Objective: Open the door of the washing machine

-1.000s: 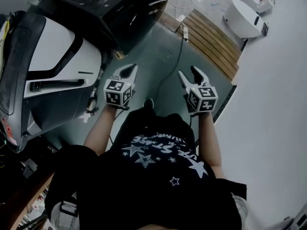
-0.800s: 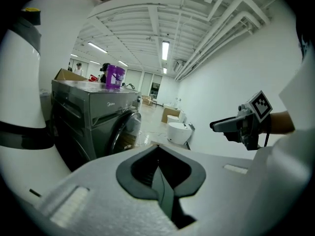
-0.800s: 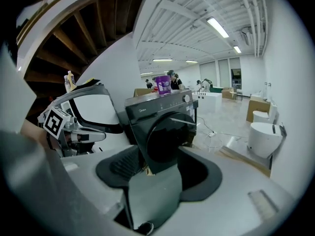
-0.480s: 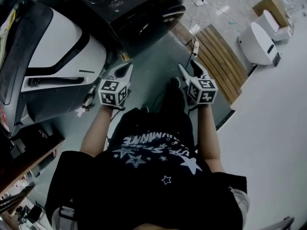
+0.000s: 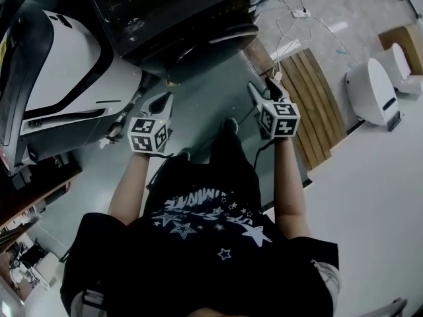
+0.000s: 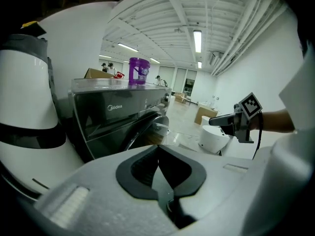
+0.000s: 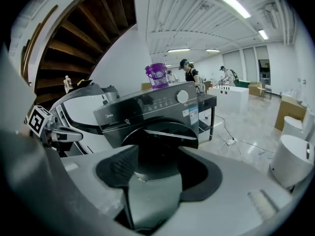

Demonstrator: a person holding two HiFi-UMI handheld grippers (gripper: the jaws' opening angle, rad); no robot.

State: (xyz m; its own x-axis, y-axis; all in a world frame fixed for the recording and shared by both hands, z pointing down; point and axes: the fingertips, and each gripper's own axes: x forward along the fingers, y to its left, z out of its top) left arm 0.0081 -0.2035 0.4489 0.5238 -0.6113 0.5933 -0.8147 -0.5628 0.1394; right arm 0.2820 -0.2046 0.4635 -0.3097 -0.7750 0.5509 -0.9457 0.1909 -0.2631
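The black front-loading washing machine stands ahead of me, its round chrome-rimmed door bulging out from the front. The right gripper view faces that door straight on; the left gripper view catches the door from the side. My left gripper hangs shut and empty in the air, short of the machine's lower left corner. My right gripper is open and empty, level with the left and a short way in front of the door. Neither touches the machine.
A purple container sits on the machine's top. A big white and black housing fills the left. A wooden slatted platform, floor cables and a white rounded unit lie to the right. People stand far behind.
I have stepped toward the washing machine, so it sits closer and more central. Both grippers travelled forward with me, the left staying shut and the right open.
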